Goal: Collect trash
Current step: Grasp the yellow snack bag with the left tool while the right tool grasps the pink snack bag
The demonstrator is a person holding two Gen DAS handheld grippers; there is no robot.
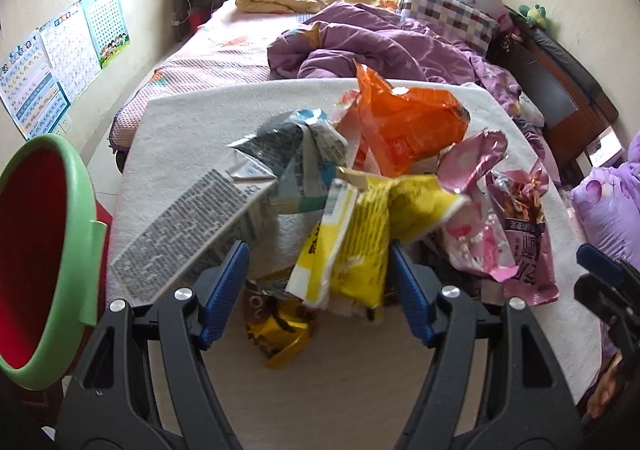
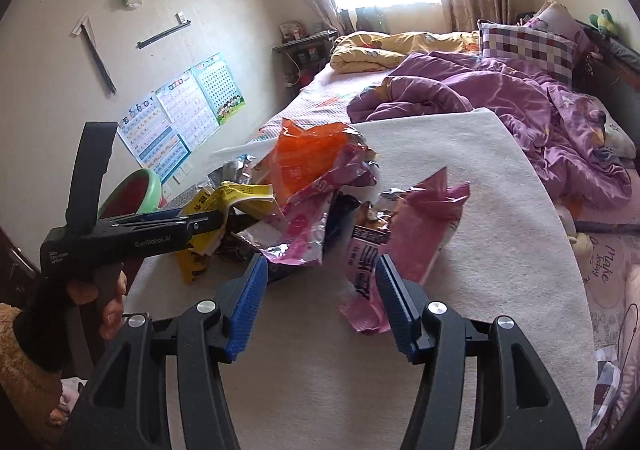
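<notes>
A heap of empty snack wrappers lies on a white round table (image 1: 192, 122): an orange bag (image 1: 404, 122), a grey-blue printed wrapper (image 1: 256, 166), a yellow wrapper (image 1: 356, 234), pink foil bags (image 1: 516, 234) and a brown-gold wrapper (image 1: 276, 326). My left gripper (image 1: 320, 290) is open, its blue pads either side of the yellow wrapper's lower end. In the right wrist view my left gripper (image 2: 228, 222) reaches into the yellow wrapper (image 2: 236, 198). My right gripper (image 2: 320, 298) is open, just before the pink bags (image 2: 400, 234).
A green bin with a red inside (image 1: 44, 250) stands at the table's left edge, also in the right wrist view (image 2: 136, 190). Behind the table is a bed with purple (image 1: 380, 46) and yellow quilts. Posters hang on the left wall.
</notes>
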